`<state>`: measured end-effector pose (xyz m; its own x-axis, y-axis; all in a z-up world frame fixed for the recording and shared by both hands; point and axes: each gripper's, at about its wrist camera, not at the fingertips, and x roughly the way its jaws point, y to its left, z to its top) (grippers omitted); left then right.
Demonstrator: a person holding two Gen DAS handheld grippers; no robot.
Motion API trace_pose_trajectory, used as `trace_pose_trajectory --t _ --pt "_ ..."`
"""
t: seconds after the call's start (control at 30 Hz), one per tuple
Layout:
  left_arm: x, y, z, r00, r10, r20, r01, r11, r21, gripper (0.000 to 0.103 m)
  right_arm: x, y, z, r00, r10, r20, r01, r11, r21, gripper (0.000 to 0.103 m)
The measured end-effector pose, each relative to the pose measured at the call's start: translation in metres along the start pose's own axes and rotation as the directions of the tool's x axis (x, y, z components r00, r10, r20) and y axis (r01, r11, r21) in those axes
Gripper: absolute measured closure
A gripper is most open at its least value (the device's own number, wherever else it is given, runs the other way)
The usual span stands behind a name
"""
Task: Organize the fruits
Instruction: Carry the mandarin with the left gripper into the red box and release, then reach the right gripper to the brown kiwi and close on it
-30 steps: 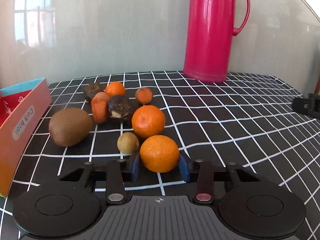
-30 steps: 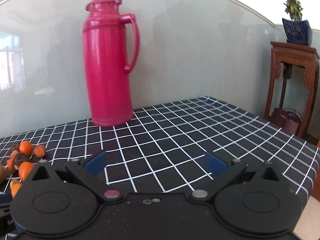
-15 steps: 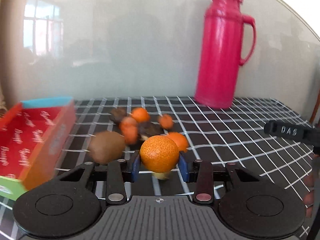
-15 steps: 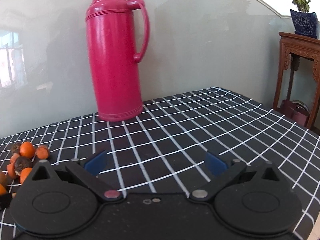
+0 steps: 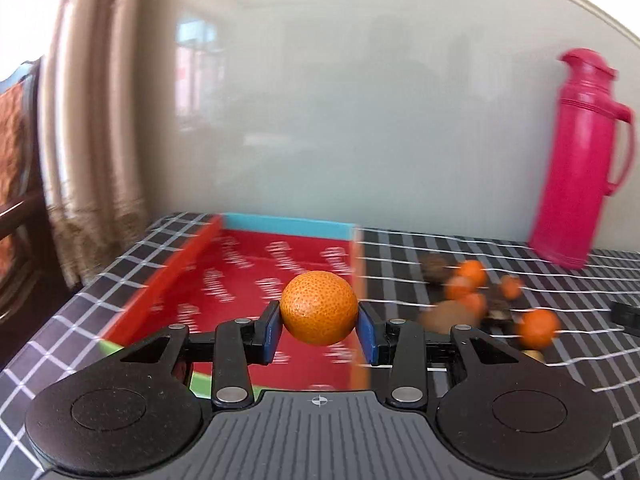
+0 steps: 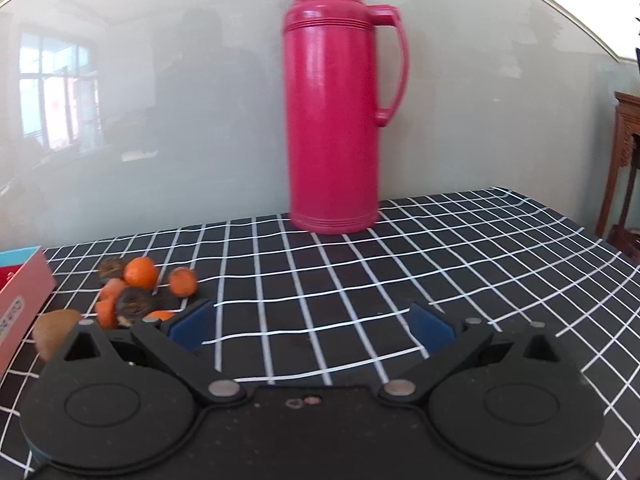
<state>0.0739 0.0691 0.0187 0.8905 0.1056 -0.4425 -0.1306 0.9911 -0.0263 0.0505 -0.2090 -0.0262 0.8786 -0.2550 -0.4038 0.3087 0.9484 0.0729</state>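
Note:
My left gripper (image 5: 319, 328) is shut on an orange mandarin (image 5: 319, 307) and holds it in the air above the right part of a red open box (image 5: 240, 276) with a blue far wall. The remaining fruit pile (image 5: 472, 296) lies blurred on the cloth to the right: small mandarins, dark fruits and a brown kiwi. In the right wrist view my right gripper (image 6: 312, 328) is open and empty above the checked cloth, with the fruit pile (image 6: 132, 292), the kiwi (image 6: 54, 328) and the box corner (image 6: 20, 288) at its left.
A tall pink thermos (image 6: 336, 120) stands at the back by the glass wall, also in the left wrist view (image 5: 576, 160). The black-and-white checked tablecloth (image 6: 440, 264) covers the table. A curtain (image 5: 92, 120) hangs past the left table edge.
My left gripper has lifted the mandarin off the cloth and swung left, from the fruit pile to above the red box. My right gripper has turned left, toward the fruit pile, still open.

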Motion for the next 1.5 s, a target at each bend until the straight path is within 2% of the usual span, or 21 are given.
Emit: trace_pose_trajectory --t 0.17,0.2,0.23,0.3,0.37,0.4,0.43,0.47,0.57,0.73,0.8,0.9,1.03,1.13,1.23,1.5 --pt "0.008 0.022 -0.003 0.998 0.063 -0.019 -0.063 0.998 -0.004 0.062 0.001 0.012 0.001 1.0 0.021 -0.007 -0.021 1.0 -0.021 0.0" --pt "0.007 0.025 -0.004 0.998 0.066 -0.016 -0.066 0.998 -0.003 0.052 0.001 0.015 0.002 1.0 0.026 -0.007 -0.026 0.999 -0.026 0.0" --pt "0.004 0.027 -0.004 0.998 0.061 -0.004 -0.061 0.998 -0.007 0.035 0.001 0.015 0.002 1.0 0.03 -0.008 -0.03 0.999 -0.031 0.0" --pt "-0.003 0.028 -0.005 0.996 0.077 0.039 -0.077 0.997 -0.008 0.017 0.0 0.018 0.002 0.999 0.039 -0.007 -0.04 0.999 -0.035 0.0" --pt "-0.007 0.027 -0.005 0.995 0.075 0.059 -0.075 0.997 -0.005 0.014 -0.001 0.02 0.002 0.999 0.046 -0.005 -0.046 0.998 -0.039 0.0" --pt "-0.011 0.026 -0.005 0.995 0.067 0.069 -0.066 0.998 -0.01 0.01 -0.002 0.021 0.002 0.999 0.047 -0.004 -0.048 0.998 -0.04 0.0" --pt "-0.014 0.024 -0.006 0.995 0.061 0.082 -0.06 0.998 -0.017 0.002 -0.002 0.022 0.002 0.999 0.05 -0.004 -0.05 0.998 -0.042 0.0" --pt "-0.018 0.022 -0.007 0.994 0.057 0.097 -0.056 0.998 -0.017 0.0 -0.003 0.022 0.002 0.999 0.052 -0.002 -0.052 0.998 -0.043 0.0" --pt "-0.028 0.014 -0.009 0.989 0.053 0.142 -0.054 0.999 0.003 0.0 -0.008 0.021 0.003 0.997 0.074 0.014 -0.073 0.996 -0.048 0.0" --pt "-0.038 0.003 -0.013 0.987 0.036 0.155 -0.039 0.999 0.012 0.0 -0.017 0.02 0.005 0.99 0.137 0.034 -0.133 0.987 -0.084 0.0" --pt "-0.039 0.0 -0.014 0.987 0.034 0.159 -0.038 0.999 0.02 0.0 -0.025 0.017 0.007 0.979 0.189 0.074 -0.182 0.979 -0.088 0.0" --pt "-0.041 -0.001 -0.016 0.986 0.04 0.162 -0.043 0.999 0.019 0.0 -0.036 0.006 0.006 0.951 0.272 0.146 -0.271 0.962 -0.03 0.0" --pt "-0.042 0.002 -0.017 0.987 0.048 0.155 -0.05 0.999 0.005 0.0 -0.031 0.009 0.005 0.955 0.288 0.066 -0.284 0.957 -0.064 0.0" --pt "-0.045 0.002 -0.017 0.987 0.057 0.151 -0.057 0.998 -0.001 0.0 -0.032 0.019 0.004 0.955 0.29 0.058 -0.283 0.953 -0.107 0.0" --pt "-0.045 0.003 -0.017 0.987 0.058 0.152 -0.059 0.998 -0.002 0.0 -0.032 0.034 0.001 0.946 0.323 0.039 -0.314 0.937 -0.154 0.0" --pt "-0.038 0.017 -0.023 0.984 0.104 0.144 -0.111 0.993 0.044 0.0 -0.025 0.093 -0.006 0.931 0.365 0.009 -0.349 0.895 -0.279 0.002"
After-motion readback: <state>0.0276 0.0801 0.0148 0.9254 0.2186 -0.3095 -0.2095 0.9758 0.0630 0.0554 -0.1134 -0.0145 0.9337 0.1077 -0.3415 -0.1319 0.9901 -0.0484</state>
